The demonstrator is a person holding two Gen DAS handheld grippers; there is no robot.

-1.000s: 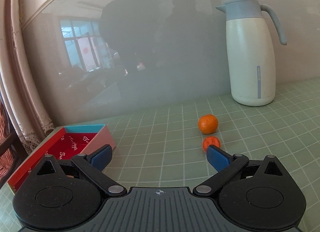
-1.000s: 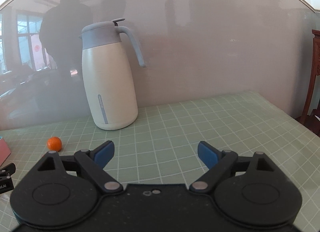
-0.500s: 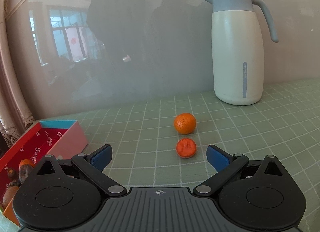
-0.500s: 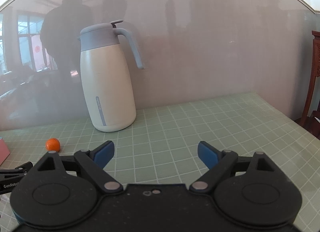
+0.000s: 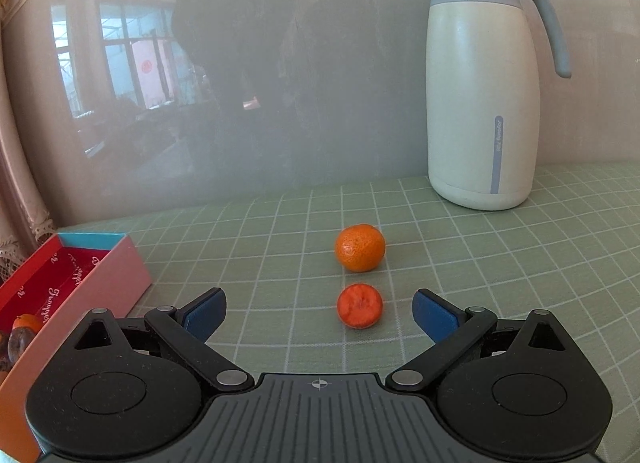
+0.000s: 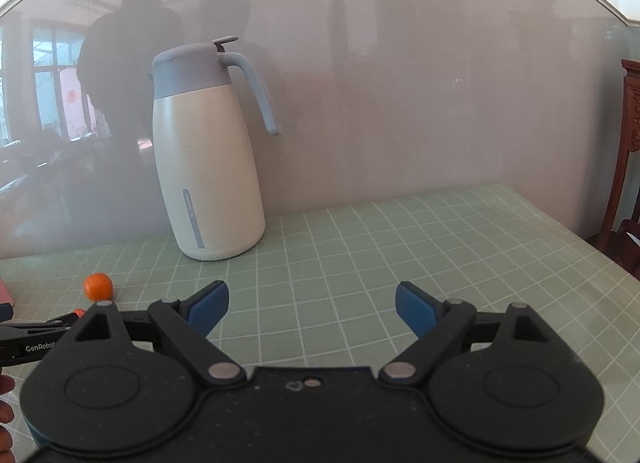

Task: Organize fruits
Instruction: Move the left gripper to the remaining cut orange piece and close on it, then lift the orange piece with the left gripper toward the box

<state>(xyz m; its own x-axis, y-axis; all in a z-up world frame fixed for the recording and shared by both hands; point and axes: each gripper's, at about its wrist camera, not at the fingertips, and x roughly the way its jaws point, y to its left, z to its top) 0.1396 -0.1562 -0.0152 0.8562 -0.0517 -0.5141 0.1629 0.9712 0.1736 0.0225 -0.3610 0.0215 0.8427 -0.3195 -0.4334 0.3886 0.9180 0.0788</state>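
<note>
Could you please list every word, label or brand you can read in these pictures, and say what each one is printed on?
"GenRobot", cut off at the frame edge and by the right gripper: white letters on the left gripper's side, seen from the right wrist.
Vertical brand strip on the thermos jug: white letters, too small to read.
Cursive white script on the red lining of the gift box: too distorted to read.
Nothing else carries text.

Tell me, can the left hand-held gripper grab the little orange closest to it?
Probably yes. The left hand-held gripper is open, and the nearer orange lies on the green mat just ahead between its fingers, a bit right of centre. Nothing blocks it; the other orange sits behind, apart.
</note>
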